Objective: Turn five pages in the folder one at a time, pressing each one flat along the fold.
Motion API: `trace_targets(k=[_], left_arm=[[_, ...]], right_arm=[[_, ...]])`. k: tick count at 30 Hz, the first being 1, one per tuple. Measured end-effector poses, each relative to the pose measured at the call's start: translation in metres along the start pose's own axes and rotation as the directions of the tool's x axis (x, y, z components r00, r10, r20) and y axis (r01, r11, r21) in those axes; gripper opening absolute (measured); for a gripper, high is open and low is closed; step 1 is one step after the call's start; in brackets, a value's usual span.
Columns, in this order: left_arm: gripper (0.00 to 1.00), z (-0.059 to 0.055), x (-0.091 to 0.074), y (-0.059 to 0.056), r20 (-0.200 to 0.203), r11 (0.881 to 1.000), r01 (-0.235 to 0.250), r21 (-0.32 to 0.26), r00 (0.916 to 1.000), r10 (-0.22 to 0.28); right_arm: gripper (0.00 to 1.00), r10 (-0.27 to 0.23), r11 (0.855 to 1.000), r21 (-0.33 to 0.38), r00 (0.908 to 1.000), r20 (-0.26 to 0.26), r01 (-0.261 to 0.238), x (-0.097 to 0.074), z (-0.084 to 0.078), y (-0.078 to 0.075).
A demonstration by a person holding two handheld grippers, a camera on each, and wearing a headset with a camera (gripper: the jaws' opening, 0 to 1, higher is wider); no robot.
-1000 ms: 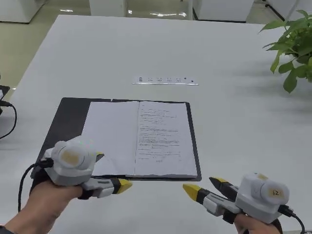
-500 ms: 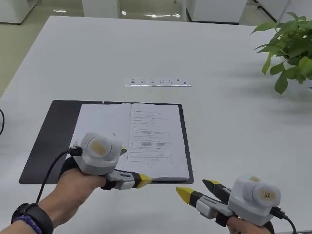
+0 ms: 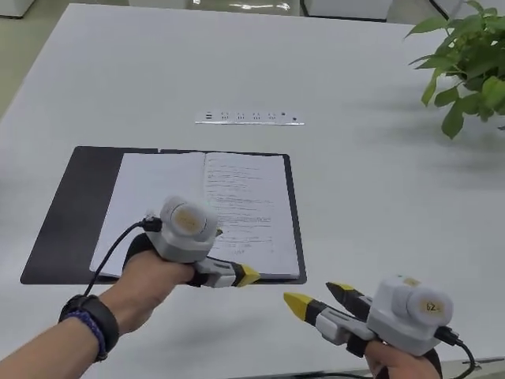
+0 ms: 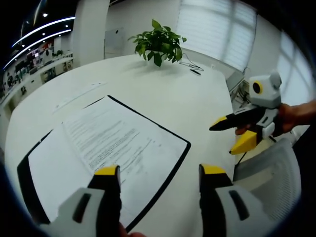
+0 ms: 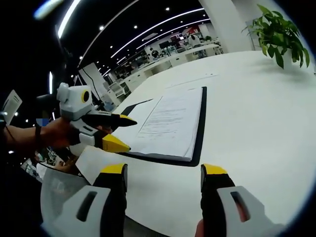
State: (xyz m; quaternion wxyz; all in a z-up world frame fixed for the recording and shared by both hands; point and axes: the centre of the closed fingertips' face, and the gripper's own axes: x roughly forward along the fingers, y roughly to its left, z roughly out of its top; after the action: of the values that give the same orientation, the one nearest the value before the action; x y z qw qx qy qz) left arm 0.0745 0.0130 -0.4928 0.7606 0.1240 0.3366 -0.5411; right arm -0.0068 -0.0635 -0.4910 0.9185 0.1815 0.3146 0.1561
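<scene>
The person is swinging the left gripper [image 3: 239, 274] across the work: a second ago it was hanging over the lower left corner of the blank white left-hand sheet [image 3: 154, 201], and now its yellow tips are sitting just over the bottom edge of the printed right-hand page [image 3: 251, 207], close to that page's lower outer corner. Its jaws are standing wide apart and gripping nothing. The open black folder [image 3: 63, 225] is lying flat on the white table [image 3: 363, 166], near the front edge, with both sheets down and nothing lifted yet. The right gripper [image 3: 318, 295] is still waiting off the folder, just beyond its lower right corner, with its jaws also spread wide and empty.

To my eye this is the run-up to a turn. The left tool is lining up to catch the corner of the printed page, and the right one is standing ready to help or to press along the fold afterwards. How many of the five turns are already done, I cannot tell from here
</scene>
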Motion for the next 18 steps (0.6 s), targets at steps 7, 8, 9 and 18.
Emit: trace_targets(k=[7, 8, 9, 18], left_arm=[[0.59, 0.005, 0.022, -0.006, 0.009, 1.000, 0.022, 0.000, 0.9997, -0.022], [0.59, 0.005, 0.025, -0.007, 0.006, 1.000, 0.023, -0.001, 0.9997, -0.023], [0.59, 0.004, 0.029, -0.008, 0.005, 1.000, 0.025, -0.001, 0.9997, -0.025], [0.55, 0.013, 0.052, -0.011, 0.039, 1.000, 0.018, -0.002, 0.9991, -0.018]], right_arm=[[0.58, 0.008, 1.000, 0.000, 0.9999, -0.014, -0.008, 0.004, -0.001, 0.000], [0.58, 0.009, 1.000, -0.001, 0.9998, -0.016, -0.009, 0.004, -0.001, 0.000], [0.58, 0.009, 1.000, -0.001, 0.9998, -0.017, -0.009, 0.004, -0.001, -0.001], [0.58, 0.009, 1.000, 0.008, 0.9998, -0.018, -0.009, 0.004, 0.002, -0.005]])
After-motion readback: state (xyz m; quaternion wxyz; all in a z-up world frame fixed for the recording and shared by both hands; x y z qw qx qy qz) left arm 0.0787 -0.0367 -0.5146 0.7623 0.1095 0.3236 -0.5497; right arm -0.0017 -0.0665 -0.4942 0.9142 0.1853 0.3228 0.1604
